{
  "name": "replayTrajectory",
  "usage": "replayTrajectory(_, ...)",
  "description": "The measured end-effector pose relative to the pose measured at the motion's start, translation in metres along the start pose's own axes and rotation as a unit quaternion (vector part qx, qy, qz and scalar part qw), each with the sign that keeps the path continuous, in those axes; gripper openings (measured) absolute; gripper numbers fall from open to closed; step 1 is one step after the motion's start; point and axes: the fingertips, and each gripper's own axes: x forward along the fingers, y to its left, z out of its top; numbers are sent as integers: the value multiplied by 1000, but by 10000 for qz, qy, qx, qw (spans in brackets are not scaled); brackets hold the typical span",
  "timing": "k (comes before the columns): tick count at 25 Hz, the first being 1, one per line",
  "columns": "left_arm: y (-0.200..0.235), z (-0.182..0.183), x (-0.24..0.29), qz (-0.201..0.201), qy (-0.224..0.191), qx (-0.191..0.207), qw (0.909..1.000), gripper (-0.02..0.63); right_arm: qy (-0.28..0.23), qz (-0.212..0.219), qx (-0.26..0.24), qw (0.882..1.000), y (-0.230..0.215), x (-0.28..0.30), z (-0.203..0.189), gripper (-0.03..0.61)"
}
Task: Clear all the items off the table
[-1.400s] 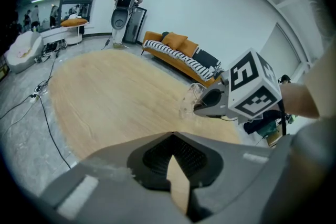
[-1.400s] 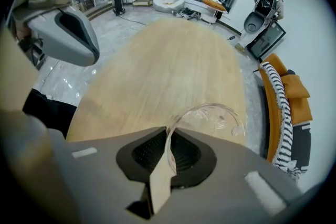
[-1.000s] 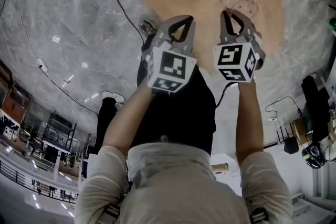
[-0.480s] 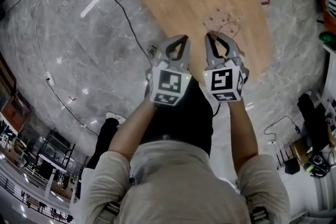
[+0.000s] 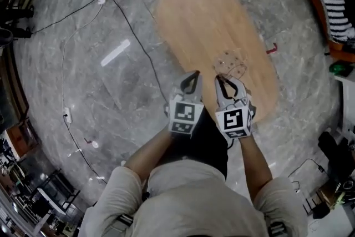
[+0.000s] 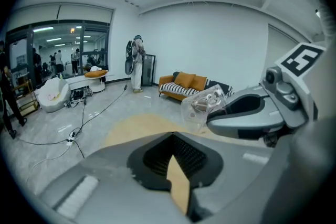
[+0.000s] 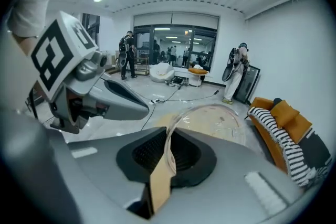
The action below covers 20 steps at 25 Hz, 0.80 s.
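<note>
One wooden table point(image 5: 205, 19) below two tongs: right tongs point(image 5: 227, 82) clenched on one clear plastic container point(image 6: 203, 103); left tongs point(image 5: 192, 75) clenched empty.

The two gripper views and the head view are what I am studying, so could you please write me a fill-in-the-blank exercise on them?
1. The right hand-held gripper is shut on a thin clear container made of ____.
2. The left hand-held gripper, jaws together, holds ____.
3. The table below both has a top made of ____.
4. The sofa by the wall is ____ in colour.

Missing words: plastic; nothing; wood; orange.
</note>
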Motion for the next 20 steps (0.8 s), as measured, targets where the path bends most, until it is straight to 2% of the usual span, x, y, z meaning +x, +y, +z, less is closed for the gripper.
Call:
replayTrajectory(6, -8, 42, -64, 17, -605, 354, 9975, 20, -697, -315, -71, 9970, 10, -47, 55, 34)
replayTrajectory(9, -12, 63, -85, 104, -987, 312, 9946, 20, -939, -492, 5, 9944, 12, -73, 79, 34)
replayTrajectory(13, -21, 84, -111, 28, -1271, 86, 9919, 20, -1260, -675, 257, 9894, 21, -106, 104, 34)
replayTrajectory(17, -18, 104, -139, -24, -1621, 122, 9867, 20, -1475, -860, 175, 9852, 32, -130, 123, 34)
replayTrajectory(20, -20, 115, -155, -70, -1711, 108, 9852, 20, -1650, -992, 154, 9812, 34, -145, 135, 34)
